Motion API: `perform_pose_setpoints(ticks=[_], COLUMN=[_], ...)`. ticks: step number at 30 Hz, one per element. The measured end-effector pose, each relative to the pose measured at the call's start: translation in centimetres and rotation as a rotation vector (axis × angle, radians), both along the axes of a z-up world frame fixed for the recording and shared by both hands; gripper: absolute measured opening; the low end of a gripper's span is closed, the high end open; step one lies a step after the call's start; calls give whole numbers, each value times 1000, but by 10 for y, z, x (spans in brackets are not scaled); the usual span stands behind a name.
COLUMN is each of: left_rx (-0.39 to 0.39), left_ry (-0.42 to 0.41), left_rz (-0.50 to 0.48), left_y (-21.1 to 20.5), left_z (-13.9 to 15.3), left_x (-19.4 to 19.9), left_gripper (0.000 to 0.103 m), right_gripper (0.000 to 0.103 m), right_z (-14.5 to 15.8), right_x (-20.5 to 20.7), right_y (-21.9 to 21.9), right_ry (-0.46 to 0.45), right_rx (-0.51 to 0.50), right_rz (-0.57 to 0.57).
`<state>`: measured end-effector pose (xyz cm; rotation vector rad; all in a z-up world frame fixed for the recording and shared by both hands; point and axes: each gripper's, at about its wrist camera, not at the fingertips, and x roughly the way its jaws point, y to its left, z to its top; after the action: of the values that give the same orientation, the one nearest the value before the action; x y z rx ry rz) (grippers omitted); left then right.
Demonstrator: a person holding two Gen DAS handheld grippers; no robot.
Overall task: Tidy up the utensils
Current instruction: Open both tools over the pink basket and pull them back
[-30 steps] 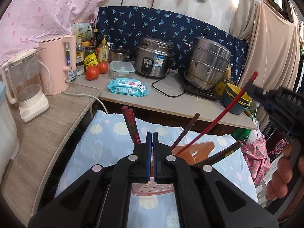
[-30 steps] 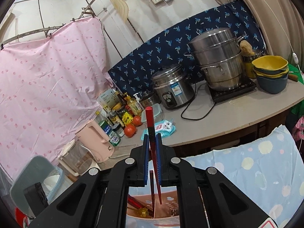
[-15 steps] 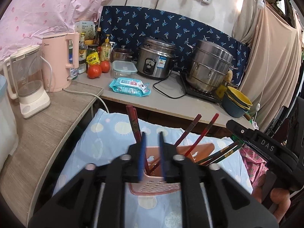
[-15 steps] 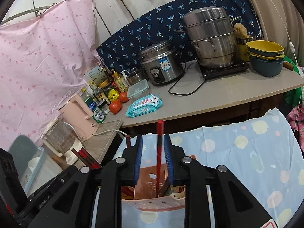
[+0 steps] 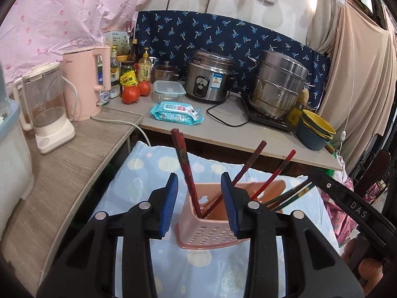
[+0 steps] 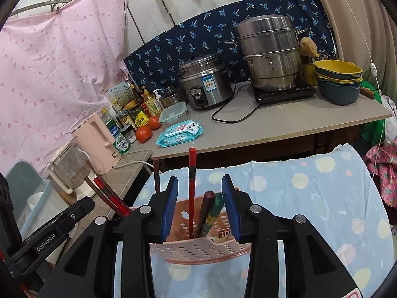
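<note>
Opening over the pink basket [image 5: 211, 233], both hand-held grippers grasp nothing; only the right view shows green chopsticks [image 6: 215, 211] inside.

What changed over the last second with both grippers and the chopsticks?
Both let go: the right gripper dropped its red chopstick into the pink holder and the left gripper released its pair. Both sets of jaws are opening, pads clear. The holder and the countertop items stayed put.

Both jaws are opening: the left hand-held gripper [image 5: 199, 202], shut a second ago, is now spreading wide, and the right hand-held gripper [image 6: 199, 204] is releasing the red chopstick [image 6: 191, 188], now standing free in the pink holder [image 6: 198, 248] at lower centre.
</note>
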<state>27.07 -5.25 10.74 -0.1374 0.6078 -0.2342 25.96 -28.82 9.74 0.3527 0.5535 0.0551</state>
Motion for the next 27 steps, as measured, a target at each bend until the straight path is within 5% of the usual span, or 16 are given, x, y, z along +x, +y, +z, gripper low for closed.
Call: perform_pose_setpoints(ticks=[14,19,27], left_rx=[81,124,164], left_ry=[57,72,101], left_rz=[31,50,44], left_y=[1,0,-3], left_z=[-17,-23,-32], left_x=[-48,-65,-85], left_gripper=[35,51,54], right_gripper=[39,40,46], right_z=[-24,-35,-44], right_x=[-61,-80,-105], right_y=[32,37,41], right_ry=[84,123,169], right_rx=[-124,-143,-175], right_rz=[81,83,75])
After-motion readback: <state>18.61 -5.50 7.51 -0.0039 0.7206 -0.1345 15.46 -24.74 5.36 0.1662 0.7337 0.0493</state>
